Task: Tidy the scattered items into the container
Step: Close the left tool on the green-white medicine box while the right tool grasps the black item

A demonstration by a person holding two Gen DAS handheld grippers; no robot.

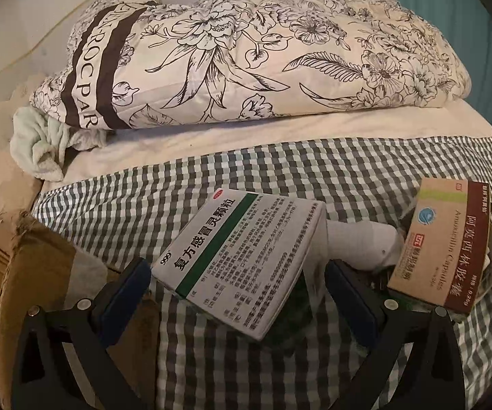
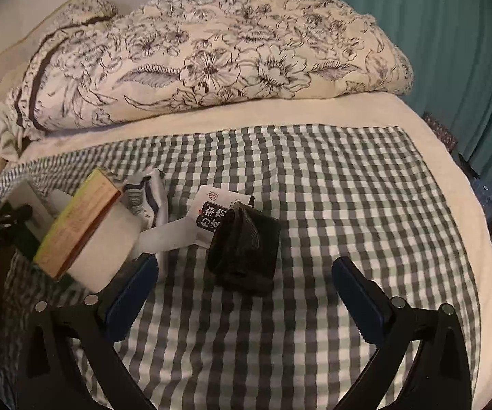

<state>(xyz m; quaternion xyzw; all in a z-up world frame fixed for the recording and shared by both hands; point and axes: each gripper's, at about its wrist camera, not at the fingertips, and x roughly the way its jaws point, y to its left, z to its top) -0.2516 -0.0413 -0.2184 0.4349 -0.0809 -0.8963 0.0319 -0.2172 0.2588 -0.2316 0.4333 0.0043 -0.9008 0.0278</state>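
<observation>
Your left gripper [image 1: 239, 280] stands wide open, grasping nothing. The white-and-green printed medicine carton [image 1: 242, 259] lies between its fingers on the grey-and-white checked cloth [image 1: 246, 171], long axis running seven to one o'clock. The brown corrugated cardboard box [image 1: 17, 266] sits at nine o'clock, cut off by the frame.

Your right gripper [image 2: 246, 273] is likewise released; the black glossy pouch [image 2: 246, 249] lies dead ahead at twelve o'clock. What sits beneath the tan-and-maroon capsule carton [image 1: 444, 246] is possibly a white bottle.
</observation>
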